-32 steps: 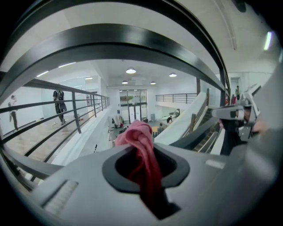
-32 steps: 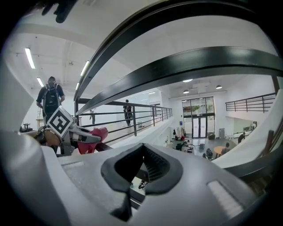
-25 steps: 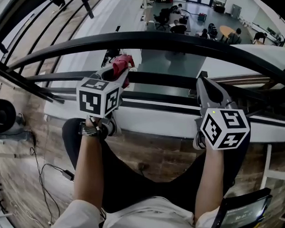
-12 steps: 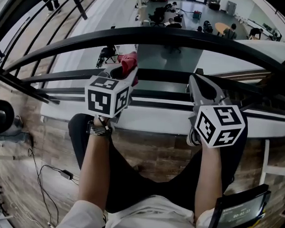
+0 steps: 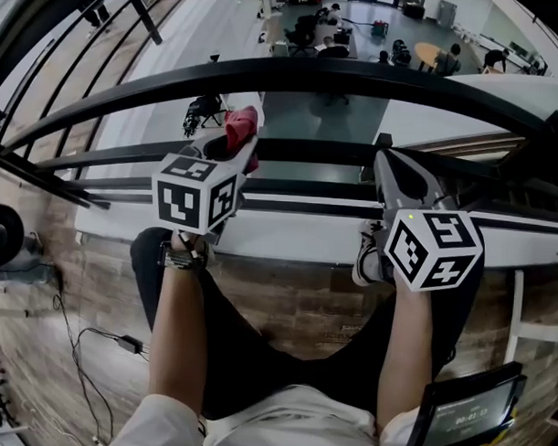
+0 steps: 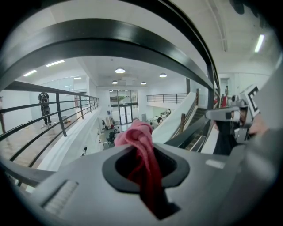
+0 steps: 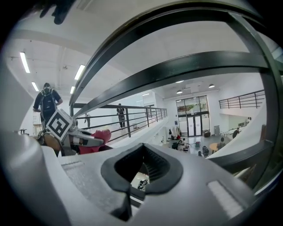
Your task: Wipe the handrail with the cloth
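Observation:
The black handrail (image 5: 339, 78) curves across the top of the head view. My left gripper (image 5: 234, 143) is shut on a red cloth (image 5: 241, 125), which bunches out past its tips just under the rail. In the left gripper view the cloth (image 6: 140, 145) sits between the closed jaws of the left gripper (image 6: 146, 152), with the handrail (image 6: 110, 39) arching above it, apart from it. My right gripper (image 5: 384, 155) points at the railing further right. In its own view the right gripper (image 7: 142, 170) is shut on nothing, and it shows the cloth (image 7: 101, 136) at its left.
Thinner black rails (image 5: 300, 152) and a white ledge (image 5: 288, 232) run below the handrail. Beyond them an atrium floor (image 5: 359, 37) lies far down, with desks and people. Cables (image 5: 101, 335) trail on the wooden floor at left, and a dark screen (image 5: 469, 416) stands at lower right.
The left gripper with the cloth swung a little right, then back left, staying just under the handrail. The right gripper has hardly moved.

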A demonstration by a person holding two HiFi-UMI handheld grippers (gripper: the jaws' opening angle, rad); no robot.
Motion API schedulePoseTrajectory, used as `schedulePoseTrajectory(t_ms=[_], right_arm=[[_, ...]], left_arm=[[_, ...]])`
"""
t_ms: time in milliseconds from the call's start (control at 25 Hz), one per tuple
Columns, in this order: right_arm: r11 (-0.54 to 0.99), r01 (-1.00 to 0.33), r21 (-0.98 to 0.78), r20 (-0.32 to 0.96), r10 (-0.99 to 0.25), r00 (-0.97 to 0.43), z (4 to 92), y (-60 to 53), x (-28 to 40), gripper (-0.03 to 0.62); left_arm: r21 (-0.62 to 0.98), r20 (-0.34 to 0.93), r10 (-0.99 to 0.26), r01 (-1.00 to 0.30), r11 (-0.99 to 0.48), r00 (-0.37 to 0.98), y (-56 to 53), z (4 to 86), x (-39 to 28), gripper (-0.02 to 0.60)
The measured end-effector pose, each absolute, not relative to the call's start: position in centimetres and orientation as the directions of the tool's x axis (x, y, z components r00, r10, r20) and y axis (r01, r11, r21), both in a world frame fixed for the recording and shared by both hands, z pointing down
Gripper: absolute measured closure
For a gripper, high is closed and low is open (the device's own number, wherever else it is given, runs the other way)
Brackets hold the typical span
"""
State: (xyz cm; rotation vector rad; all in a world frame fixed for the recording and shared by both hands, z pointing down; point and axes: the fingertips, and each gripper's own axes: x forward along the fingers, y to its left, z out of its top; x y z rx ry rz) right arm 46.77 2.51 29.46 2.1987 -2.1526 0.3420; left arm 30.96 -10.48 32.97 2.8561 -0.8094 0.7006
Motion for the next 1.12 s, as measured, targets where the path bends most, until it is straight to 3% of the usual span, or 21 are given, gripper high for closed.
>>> schedulePoseTrajectory(t_ms=[280, 400, 480, 640, 960, 1120], right_arm=[[0.052, -0.982, -0.18, 0.132, -0.988, -0.076, 27.4, 1.6, 42.9, 0.592], [0.081, -0.992, -0.098, 0.096, -0.991, -0.09, 25.3, 1.6, 41.1, 0.592], [0.059, -0.998, -0.037, 0.119, -0.991, -0.064, 26.1, 2.1, 41.4, 0.592], [0.029, -0.988, -0.152, 0.147, -0.988, -0.051, 28.0, 2.1, 43.2, 0.592], [0.046, -0.995, -0.094, 0.159, -0.985, -0.06, 27.9, 1.3, 42.0, 0.592], [0.001, -0.996, -0.092, 0.192, -0.981, -0.019, 28.8, 1.9, 44.2, 0.592]], left_arm=[[-0.078, 0.432, -0.497, -0.518, -0.852, 0.752, -10.7, 33.1, 31.4, 0.517], [-0.089, 0.464, -0.484, -0.505, -0.859, 0.742, -10.9, 33.1, 31.6, 0.517], [-0.084, 0.477, -0.471, -0.494, -0.865, 0.742, -10.6, 33.3, 31.7, 0.517], [-0.088, 0.475, -0.465, -0.486, -0.87, 0.747, -10.6, 33.1, 31.6, 0.517], [-0.096, 0.483, -0.467, -0.486, -0.869, 0.741, -10.4, 33.0, 32.0, 0.517], [-0.026, 0.496, -0.433, -0.486, -0.874, 0.753, -9.8, 32.9, 32.7, 0.517]])
